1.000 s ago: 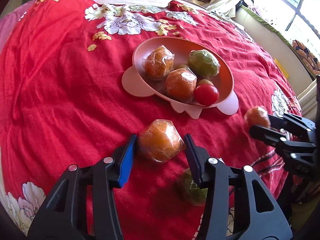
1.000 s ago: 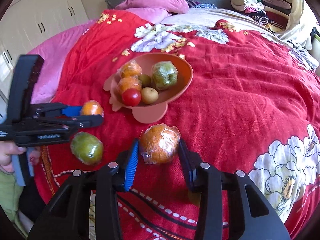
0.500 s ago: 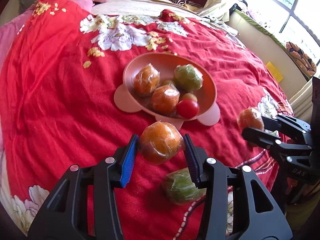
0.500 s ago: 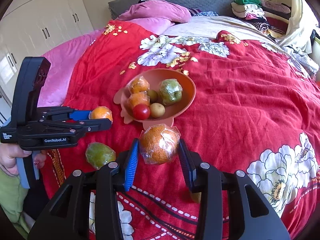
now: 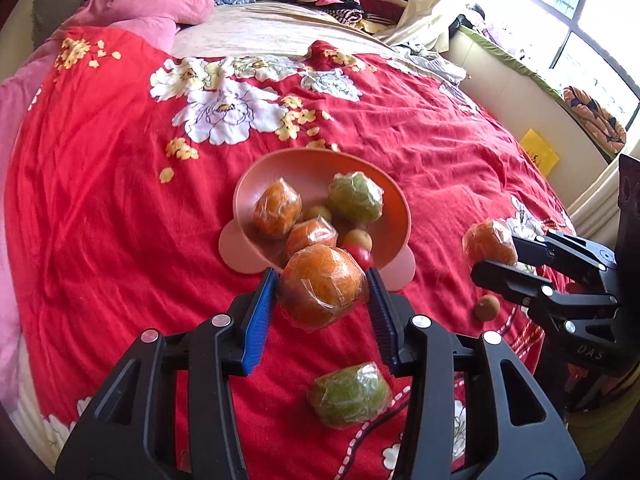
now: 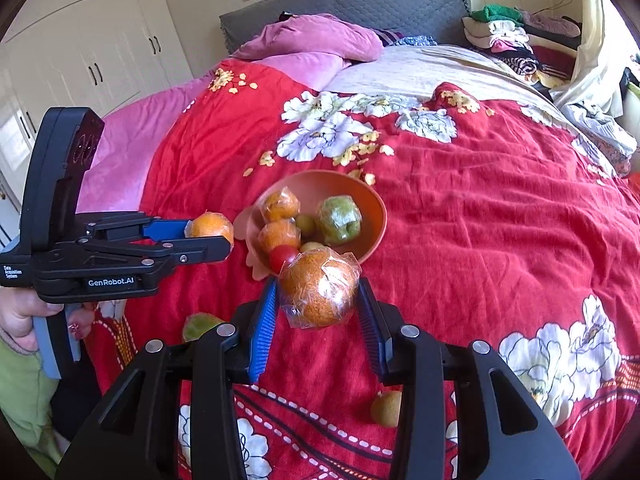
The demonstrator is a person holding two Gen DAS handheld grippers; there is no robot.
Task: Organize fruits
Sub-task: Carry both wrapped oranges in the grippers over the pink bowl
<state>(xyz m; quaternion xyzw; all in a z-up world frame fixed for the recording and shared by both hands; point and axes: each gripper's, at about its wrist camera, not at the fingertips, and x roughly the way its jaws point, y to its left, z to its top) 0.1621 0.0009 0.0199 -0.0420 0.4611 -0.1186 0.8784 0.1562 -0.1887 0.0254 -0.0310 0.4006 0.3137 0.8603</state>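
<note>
My left gripper [image 5: 322, 294] is shut on a plastic-wrapped orange [image 5: 322, 290], held above the bedspread in front of the pink bowl [image 5: 280, 172]. My right gripper [image 6: 318, 300] is shut on another wrapped orange [image 6: 320, 294], also raised near the bowl [image 6: 372, 208]. The bowl holds two wrapped oranges, a wrapped green fruit [image 5: 355, 198], a red tomato [image 6: 282, 257] and small brown fruits. A wrapped green fruit [image 5: 349, 396] lies on the bed below my left gripper. A small brown fruit [image 5: 487, 307] lies on the bed by my right gripper [image 5: 490, 254].
The red flowered bedspread [image 5: 120, 200] covers the bed. Pink pillows [image 6: 312, 40] and folded clothes [image 6: 504, 36] lie at the far end. White wardrobes [image 6: 100, 48] stand to the left, a window ledge [image 5: 520, 80] to the right. The person's hand [image 6: 24, 316] holds the left gripper.
Both grippers have lifted their oranges off the bedspread and pulled up and back; the bowl now looks smaller and farther. The green fruit and small brown fruit stay on the bed.
</note>
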